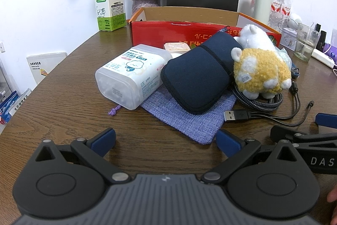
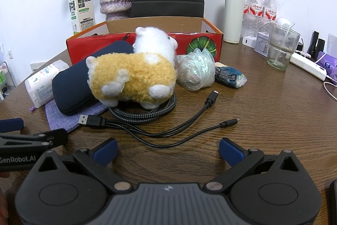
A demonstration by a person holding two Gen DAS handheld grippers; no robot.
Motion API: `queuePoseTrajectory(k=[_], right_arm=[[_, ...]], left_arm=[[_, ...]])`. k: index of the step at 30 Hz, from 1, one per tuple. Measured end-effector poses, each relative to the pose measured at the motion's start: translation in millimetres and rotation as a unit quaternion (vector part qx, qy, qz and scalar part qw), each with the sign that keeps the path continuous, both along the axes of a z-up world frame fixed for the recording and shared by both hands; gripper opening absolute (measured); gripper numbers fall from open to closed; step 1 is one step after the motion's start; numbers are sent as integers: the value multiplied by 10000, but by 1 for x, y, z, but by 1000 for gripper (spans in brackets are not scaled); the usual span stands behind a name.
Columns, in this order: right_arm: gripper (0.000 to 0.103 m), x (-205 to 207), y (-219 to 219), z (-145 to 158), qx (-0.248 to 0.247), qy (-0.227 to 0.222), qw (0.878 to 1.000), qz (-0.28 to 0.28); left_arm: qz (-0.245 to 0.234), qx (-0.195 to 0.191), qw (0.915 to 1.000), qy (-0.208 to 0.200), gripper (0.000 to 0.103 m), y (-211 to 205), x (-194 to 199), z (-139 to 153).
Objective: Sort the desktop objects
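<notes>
Jaws on my left gripper (image 1: 166, 141) and right gripper (image 2: 168, 150) are hanging spread wide, gripping nothing, above the bench (image 2: 263, 111). The yellow plush sheep (image 2: 130, 79) is lying on the braided cable (image 2: 147, 114), before the red cardboard box (image 2: 84, 45).

Plush toy (image 2: 132, 79) stands on coiled cable (image 2: 145, 112), pouch (image 2: 71, 85) left, box (image 2: 88, 45) behind.

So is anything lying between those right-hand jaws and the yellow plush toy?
Yes. The black USB cable trails across the bare table in front of the open right gripper, and the yellow plush toy stands on a coiled braided cable.
</notes>
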State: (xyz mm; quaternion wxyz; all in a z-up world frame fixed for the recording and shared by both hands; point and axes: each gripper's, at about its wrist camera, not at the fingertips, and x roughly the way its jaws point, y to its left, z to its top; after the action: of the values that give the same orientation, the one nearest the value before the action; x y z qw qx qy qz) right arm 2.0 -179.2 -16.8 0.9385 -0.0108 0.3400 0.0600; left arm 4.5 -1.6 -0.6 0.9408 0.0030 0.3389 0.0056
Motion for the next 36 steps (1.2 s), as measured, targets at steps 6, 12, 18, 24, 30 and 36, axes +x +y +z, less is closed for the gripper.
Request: queuePoseTrajectory(k=[6,12,18,24,30,36], right_arm=[[88,-11,-5,8,112,-134,9998,52],[83,-16,-25,37,757,-749,9942,138],[68,56,-38,45,1675,-457,9848,34],[41,106,-30,28,1714,-43,9852,-12],[37,70,-44,60,1401,-811,9865,-231],[38,50,-66,88,1347,-1299,9809,-540]], left_arm=[[-96,-471,9966,-672,103,17,-25,17],[-457,-488,9897,-1268,103,32,-16,46],[-1325,-375,9847,-1066,101,13,25,50],[-2106,434,9731,-829,101,-20,43,25],[-2052,565,9753,-589,96,-28,69,15],[-2140,724,9735,-357,72,-34,73,18]])
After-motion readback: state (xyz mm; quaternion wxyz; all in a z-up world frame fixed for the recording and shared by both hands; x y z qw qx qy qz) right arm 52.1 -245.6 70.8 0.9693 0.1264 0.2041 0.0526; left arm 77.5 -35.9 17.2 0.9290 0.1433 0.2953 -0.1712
